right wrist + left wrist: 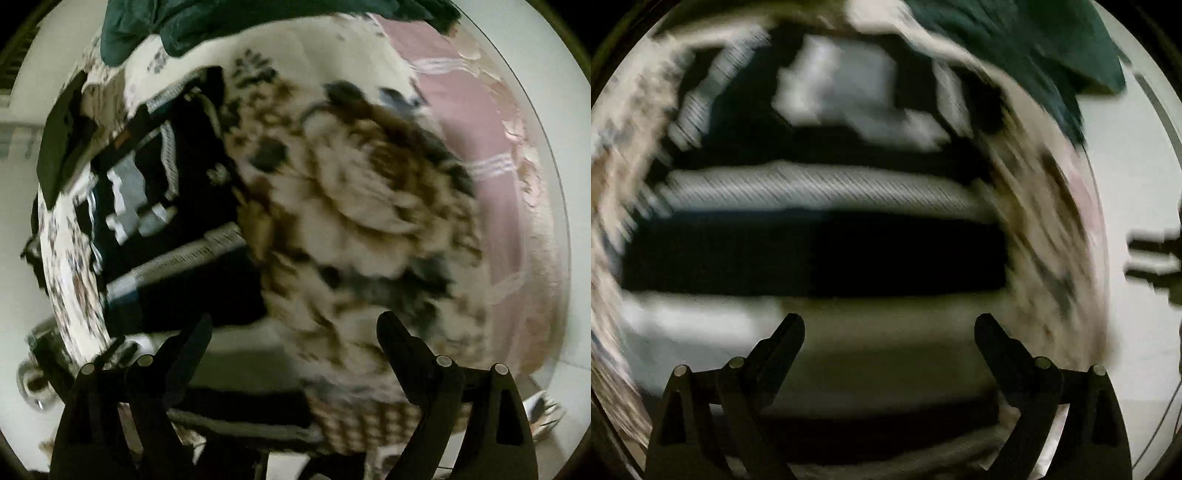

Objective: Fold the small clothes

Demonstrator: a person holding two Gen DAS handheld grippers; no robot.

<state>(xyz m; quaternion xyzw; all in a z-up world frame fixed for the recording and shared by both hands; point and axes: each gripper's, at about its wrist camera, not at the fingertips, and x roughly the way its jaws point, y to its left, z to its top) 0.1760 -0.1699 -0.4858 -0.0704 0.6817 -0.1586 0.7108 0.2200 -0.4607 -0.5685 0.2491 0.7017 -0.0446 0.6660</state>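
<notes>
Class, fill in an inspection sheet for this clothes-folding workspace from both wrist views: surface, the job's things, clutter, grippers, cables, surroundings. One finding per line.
Surface: floral tablecloth with a pink border, over a round table; views are motion-blurred.
Job's things: black garment with grey-white bands lies spread ahead of the left gripper; a dark green garment sits bunched at the far edge.
Clutter: woven basket near the right gripper; nothing else identifiable.
Grippers: left gripper open, holding nothing; right gripper open, holding nothing.
Cables: thin line at the right edge of the left view, too blurred to confirm.
Surroundings: pale floor beyond the table.
</notes>
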